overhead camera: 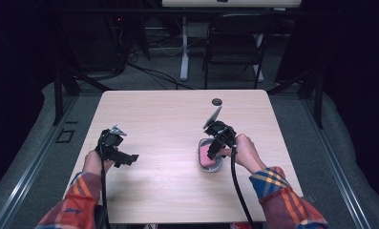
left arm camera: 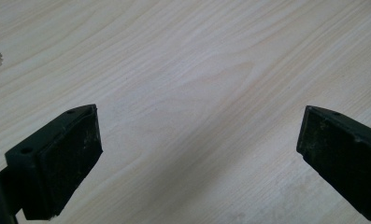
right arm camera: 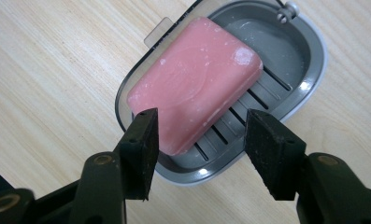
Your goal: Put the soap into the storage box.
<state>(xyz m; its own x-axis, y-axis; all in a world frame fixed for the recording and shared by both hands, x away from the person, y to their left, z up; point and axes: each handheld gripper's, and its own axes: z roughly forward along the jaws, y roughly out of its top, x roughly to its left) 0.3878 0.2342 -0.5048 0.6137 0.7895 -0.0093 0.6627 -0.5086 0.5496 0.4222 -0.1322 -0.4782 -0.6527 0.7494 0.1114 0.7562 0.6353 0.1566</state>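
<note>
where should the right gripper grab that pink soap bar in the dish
Grip the pink soap bar across its two long flat sides, at the near end, coming from above. It lies tilted in the grey dish, so those sides sit clear of the rim.

Table (overhead camera: 177, 143) evenly lit, surroundings dark; soft, slightly blurred frames.

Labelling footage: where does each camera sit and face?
High view: above the person's side, facing forward-down on the pale wooden table; forearms show.
Left gripper view: on the left tongs, facing tabletop; own jaws show.
Right gripper view: on the right tongs, facing a pink soap bar in a grey oval dish.
Shared: high and right views show the soap.
</note>
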